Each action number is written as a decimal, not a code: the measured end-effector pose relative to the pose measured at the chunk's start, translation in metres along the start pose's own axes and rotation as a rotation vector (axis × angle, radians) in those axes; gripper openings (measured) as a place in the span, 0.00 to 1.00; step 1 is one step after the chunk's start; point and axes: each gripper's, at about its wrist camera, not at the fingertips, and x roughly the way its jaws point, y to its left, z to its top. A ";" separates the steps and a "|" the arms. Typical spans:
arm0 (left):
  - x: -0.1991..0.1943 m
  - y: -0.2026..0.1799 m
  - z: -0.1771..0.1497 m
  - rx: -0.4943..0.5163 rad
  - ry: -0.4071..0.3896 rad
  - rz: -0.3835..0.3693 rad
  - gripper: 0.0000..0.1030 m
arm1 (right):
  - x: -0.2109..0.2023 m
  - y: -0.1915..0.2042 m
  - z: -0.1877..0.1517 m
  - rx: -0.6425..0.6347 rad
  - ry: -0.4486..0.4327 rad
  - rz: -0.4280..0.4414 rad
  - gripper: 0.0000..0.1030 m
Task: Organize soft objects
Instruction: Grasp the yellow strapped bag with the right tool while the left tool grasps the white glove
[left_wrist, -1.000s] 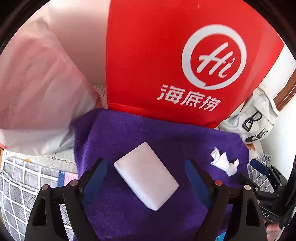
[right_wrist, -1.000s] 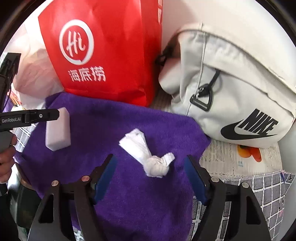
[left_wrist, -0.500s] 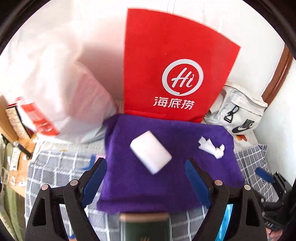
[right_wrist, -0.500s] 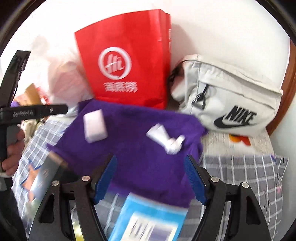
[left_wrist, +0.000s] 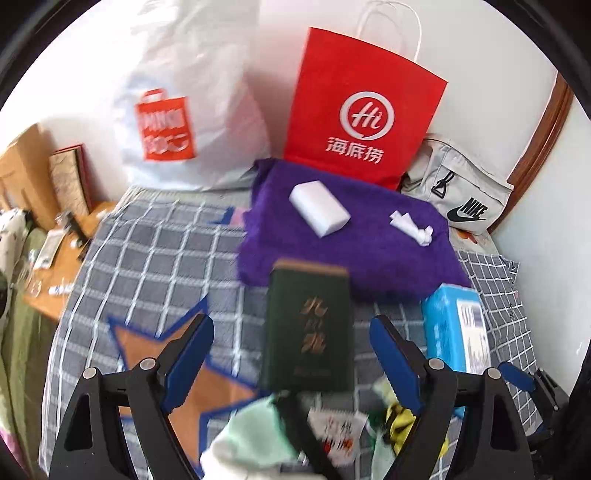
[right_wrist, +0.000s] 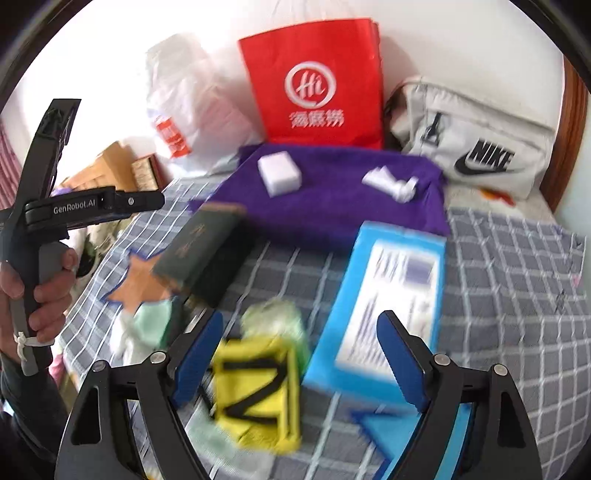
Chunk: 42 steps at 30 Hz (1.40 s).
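A purple towel (left_wrist: 369, 258) (right_wrist: 332, 206) lies on the checked bed at the back. On it rest a white sponge block (left_wrist: 319, 208) (right_wrist: 279, 173) and a crumpled white tissue (left_wrist: 412, 227) (right_wrist: 391, 181). My left gripper (left_wrist: 291, 358) is open and empty, held back above a dark green box (left_wrist: 310, 328). My right gripper (right_wrist: 299, 354) is open and empty above a yellow pouch (right_wrist: 255, 384) and a pale green cloth (right_wrist: 147, 325). The left gripper's handle (right_wrist: 44, 206) shows at the left of the right wrist view.
A blue box (right_wrist: 380, 314) (left_wrist: 456, 328) lies beside the green box (right_wrist: 207, 251). A red paper bag (left_wrist: 362, 107), a white plastic bag (left_wrist: 184, 122) and a grey Nike bag (left_wrist: 458, 192) stand against the wall. A wooden side table (left_wrist: 55, 254) is left of the bed.
Both grippers have pulled back and up from the purple towel, leaving the sponge and tissue on it. The green box, blue box and yellow pouch have come into view.
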 end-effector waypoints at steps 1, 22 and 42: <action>-0.004 0.002 -0.007 0.001 -0.008 0.010 0.83 | -0.001 0.004 -0.006 -0.014 -0.003 -0.003 0.87; -0.009 0.043 -0.096 -0.057 0.052 0.017 0.83 | 0.062 0.031 -0.063 -0.052 0.096 -0.115 0.92; 0.028 0.041 -0.126 -0.061 0.163 0.097 0.82 | -0.002 0.023 -0.078 -0.045 -0.053 -0.054 0.71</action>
